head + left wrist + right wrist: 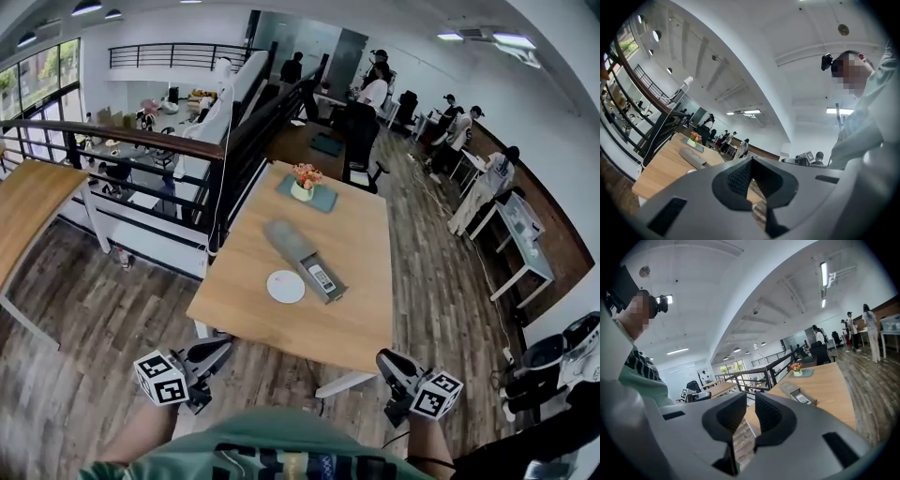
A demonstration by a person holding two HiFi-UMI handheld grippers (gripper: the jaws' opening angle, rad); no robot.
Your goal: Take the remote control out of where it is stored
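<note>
Green shirt cloth [272, 450] lies along the bottom edge of the head view, and just beyond it both claws hang over the plank floor [94, 309], short of the counter's near edge. The left claw [221, 349] sits at the left with its marker cube beside the forearm. In its own view the left claw [751, 164] has its tips pressed together with nothing pinched. The right claw [386, 361] is at the right, near the counter's near right corner. In its own view the right claw [751, 404] stands a narrow slit apart and is empty.

On the wooden counter [356, 281], well ahead of both claws, a long grey case [284, 237] lies at a slant. The remote control [322, 277] rests in the open near end of the case, buttons up, and the right gripper view also shows the remote [802, 398] there. A white disc [286, 286] lies flat just left of that end. Toward the far edge, a flower pot [302, 187] stands on a teal mat [324, 200]. People stand around desks farther back on the right.
</note>
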